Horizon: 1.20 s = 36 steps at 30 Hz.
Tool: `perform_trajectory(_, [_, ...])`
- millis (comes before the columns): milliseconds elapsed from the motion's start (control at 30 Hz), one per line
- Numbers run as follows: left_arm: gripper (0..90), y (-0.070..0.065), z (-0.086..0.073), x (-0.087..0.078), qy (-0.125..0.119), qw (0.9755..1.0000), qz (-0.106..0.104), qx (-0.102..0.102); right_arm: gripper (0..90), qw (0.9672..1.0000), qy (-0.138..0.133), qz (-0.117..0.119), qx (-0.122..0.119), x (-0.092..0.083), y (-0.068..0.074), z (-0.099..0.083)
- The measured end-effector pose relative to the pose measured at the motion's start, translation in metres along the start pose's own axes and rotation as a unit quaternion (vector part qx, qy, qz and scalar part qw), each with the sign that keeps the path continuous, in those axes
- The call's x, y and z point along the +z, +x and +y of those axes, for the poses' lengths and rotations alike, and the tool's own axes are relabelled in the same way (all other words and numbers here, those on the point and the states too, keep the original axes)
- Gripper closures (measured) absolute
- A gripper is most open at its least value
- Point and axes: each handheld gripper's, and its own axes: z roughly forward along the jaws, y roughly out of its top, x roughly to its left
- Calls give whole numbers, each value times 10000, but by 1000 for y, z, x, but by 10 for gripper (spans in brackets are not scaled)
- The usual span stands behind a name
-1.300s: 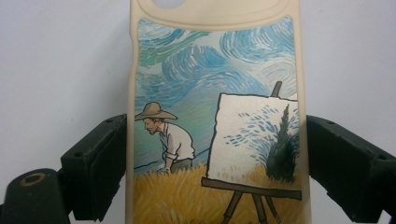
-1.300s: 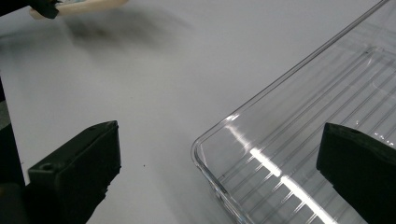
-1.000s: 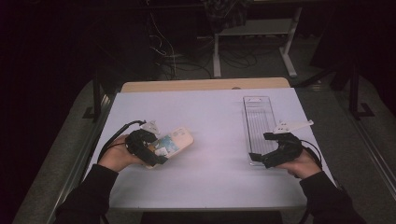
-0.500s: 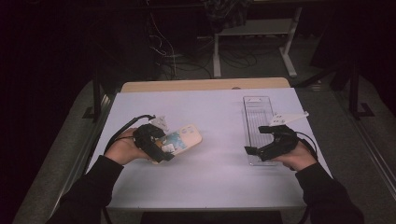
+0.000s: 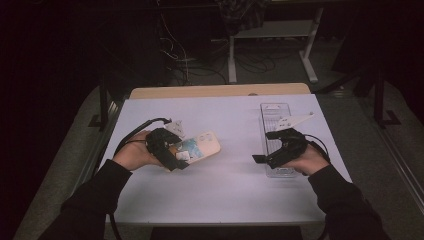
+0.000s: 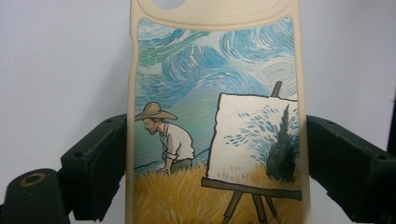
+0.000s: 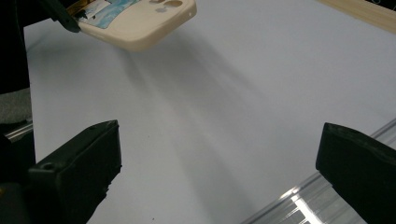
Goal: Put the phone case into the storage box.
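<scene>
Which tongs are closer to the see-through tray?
The right. The right tongs hover open at the tray's near end, while the left tongs are across the table, clamped on the phone case.

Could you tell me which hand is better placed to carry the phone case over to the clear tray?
Left, probably: its tool already clamps the phone case. The right tool is open and empty beside the clear tray.
</scene>
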Motion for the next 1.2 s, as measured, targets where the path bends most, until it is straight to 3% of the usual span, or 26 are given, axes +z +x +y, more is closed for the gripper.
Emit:
perform_trajectory(500, [107,0,16,-1,66,9993,-148,329,0,9993,160,195,-294,18,4,23])
perform_trajectory(700, [107,-2,20,3,88,9989,-235,385,0,9976,381,338,-476,27,8,29])
perform_trajectory(800, [107,-3,21,4,130,9982,-294,506,0,9965,451,402,-570,31,9,33])
perform_trajectory(867, [107,-3,22,5,134,9979,-329,537,0,9952,529,388,-727,34,9,35])
perform_trajectory(1133, [107,-5,27,7,155,9966,-426,685,0,9924,560,564,-942,40,10,42])
perform_trajectory(1200, [107,-6,28,8,185,9962,-434,730,0,9924,565,620,-905,41,11,43])
